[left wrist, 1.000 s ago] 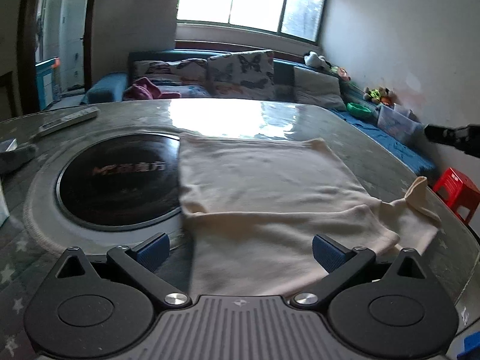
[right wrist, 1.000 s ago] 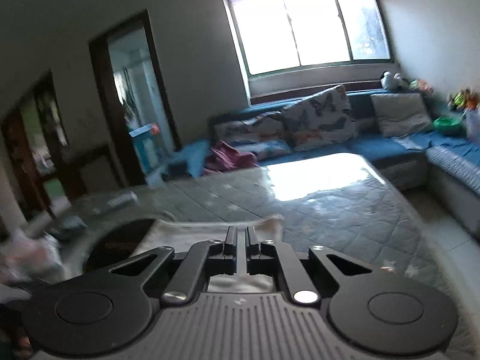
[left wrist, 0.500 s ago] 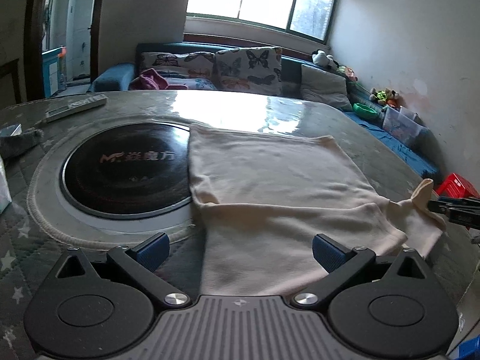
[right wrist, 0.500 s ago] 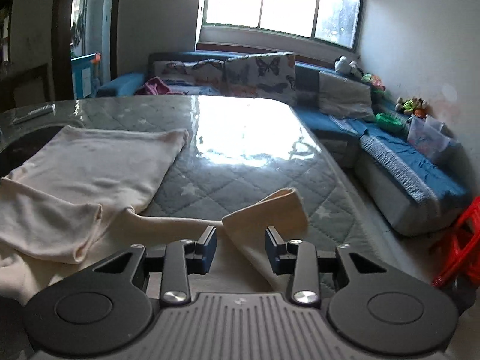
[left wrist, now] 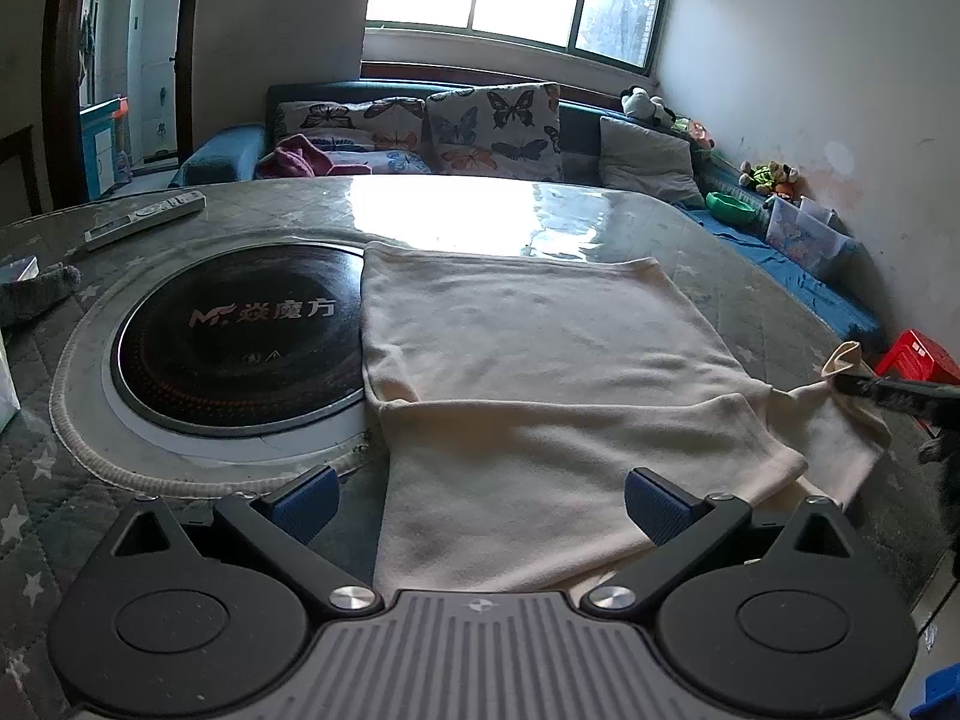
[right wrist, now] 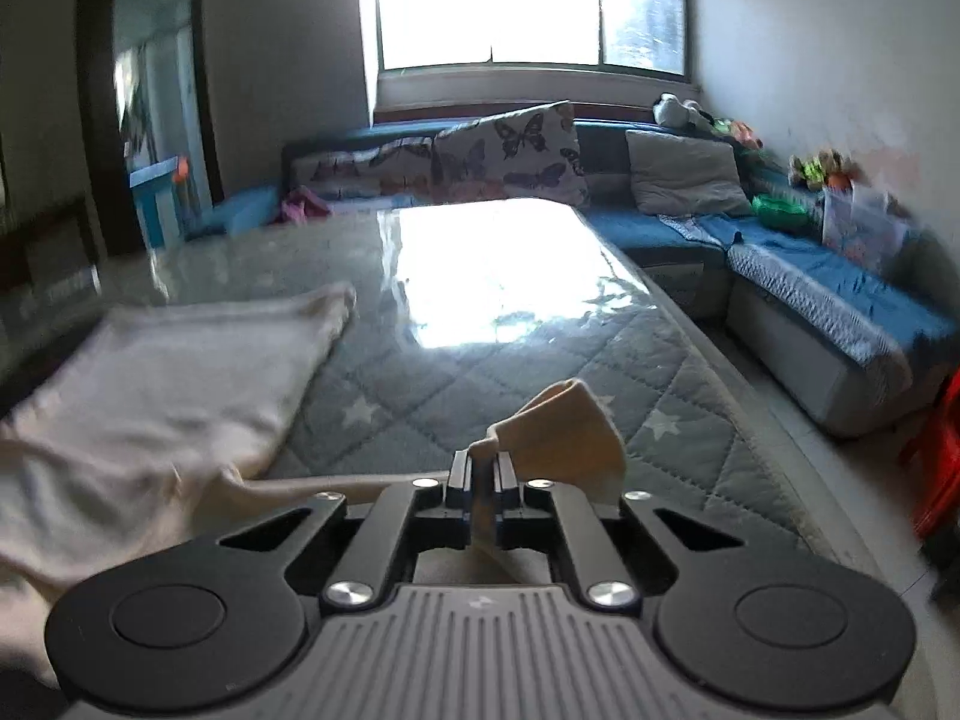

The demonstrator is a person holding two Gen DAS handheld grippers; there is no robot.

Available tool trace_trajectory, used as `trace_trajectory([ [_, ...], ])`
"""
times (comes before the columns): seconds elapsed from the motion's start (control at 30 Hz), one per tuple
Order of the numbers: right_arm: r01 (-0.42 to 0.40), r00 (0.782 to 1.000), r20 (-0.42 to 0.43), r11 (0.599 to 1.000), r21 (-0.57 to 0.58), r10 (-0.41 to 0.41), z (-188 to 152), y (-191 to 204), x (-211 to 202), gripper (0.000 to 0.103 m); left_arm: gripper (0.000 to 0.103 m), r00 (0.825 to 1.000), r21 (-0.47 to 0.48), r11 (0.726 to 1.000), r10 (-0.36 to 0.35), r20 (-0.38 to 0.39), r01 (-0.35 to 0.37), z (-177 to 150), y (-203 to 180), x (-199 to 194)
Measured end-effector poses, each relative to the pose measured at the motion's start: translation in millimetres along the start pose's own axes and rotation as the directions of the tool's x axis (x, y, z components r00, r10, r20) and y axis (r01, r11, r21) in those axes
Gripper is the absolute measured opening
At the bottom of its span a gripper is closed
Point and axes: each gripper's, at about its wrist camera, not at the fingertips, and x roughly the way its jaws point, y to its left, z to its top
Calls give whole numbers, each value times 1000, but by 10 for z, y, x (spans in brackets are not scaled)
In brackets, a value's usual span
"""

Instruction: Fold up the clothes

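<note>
A: Where is the cream knitted garment (left wrist: 540, 372) found?
B: Spread on the quilted grey table (right wrist: 510, 384). Its sleeve cuff (right wrist: 558, 426) is pinched by the right gripper (right wrist: 481, 468).
A: And the left gripper (left wrist: 477, 498)?
B: Held wide apart, nothing gripped.

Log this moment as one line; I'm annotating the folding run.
stage: sleeve fold | right gripper: shut on sleeve | left gripper: open above shirt

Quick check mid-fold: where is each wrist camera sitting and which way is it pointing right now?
Left wrist: behind the open left gripper, low over the table, facing the cream garment, the hob beside it and the sofa.
Right wrist: behind the right gripper, shut on the sleeve, facing the window.
Shared: garment, table, sofa.
</note>
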Motion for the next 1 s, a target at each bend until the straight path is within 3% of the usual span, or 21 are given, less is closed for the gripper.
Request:
trace_trajectory([
  [0.23,-179,981,97,975,130,167,344,-134,-519,5,103,1000,-12,1000,-5,12,6,21,15,-10],
  [0.33,-276,957,131,953,125,260,518,-24,-683,5,103,1000,-22,1000,-3,26,3,22,48,-51],
  [0.5,-431,896,145,900,62,419,783,371,-786,5,103,999,-43,999,9,45,-7,1,148,-135],
  [0.7,-583,808,70,811,-51,585,898,1133,-671,5,103,998,-82,996,26,61,-21,-50,301,-233],
  [0.9,-664,747,-59,742,-91,662,753,1665,-431,6,103,998,-87,996,19,64,-13,-60,335,-267],
  [1.0,-671,741,-83,733,-109,666,698,1756,-397,12,103,998,-88,996,14,65,-9,-63,349,-283],
])
